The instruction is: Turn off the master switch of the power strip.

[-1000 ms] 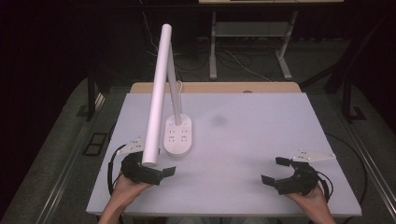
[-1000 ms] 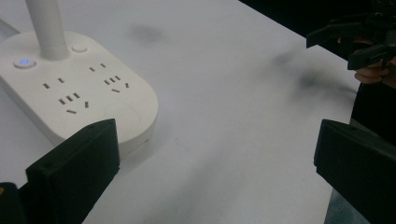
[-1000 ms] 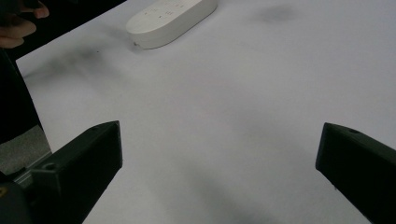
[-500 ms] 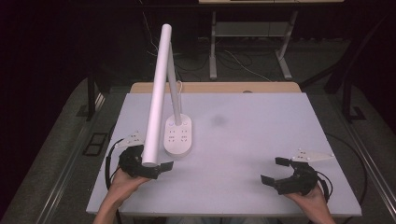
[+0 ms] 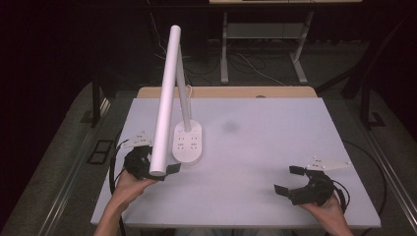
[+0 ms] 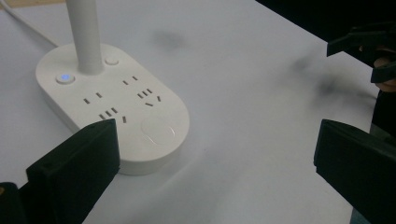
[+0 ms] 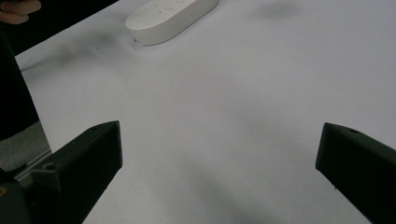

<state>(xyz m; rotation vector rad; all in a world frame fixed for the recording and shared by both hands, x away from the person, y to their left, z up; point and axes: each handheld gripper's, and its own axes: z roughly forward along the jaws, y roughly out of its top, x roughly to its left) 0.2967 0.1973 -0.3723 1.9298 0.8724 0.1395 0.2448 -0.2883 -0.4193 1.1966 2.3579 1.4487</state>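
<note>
A white desk lamp (image 5: pixel 169 93) stands upright on its oval socket base (image 5: pixel 187 142), blue light lit.

High view overhead, gripper views low, all sharing lamp base (image 5: pixel 187 142)

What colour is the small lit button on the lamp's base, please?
Blue; the lit button on the white lamp base shows best in the left gripper view.

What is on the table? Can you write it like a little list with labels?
table: white top, a faint dark smudge near the middle
lamp: white desk lamp, oval base with sockets, one small button glowing blue, long tube head tilted over the left side
left gripper: jaws wide open, beside the base, holding nothing
right gripper: jaws wide open, near the right front of the table, holding nothing
</note>
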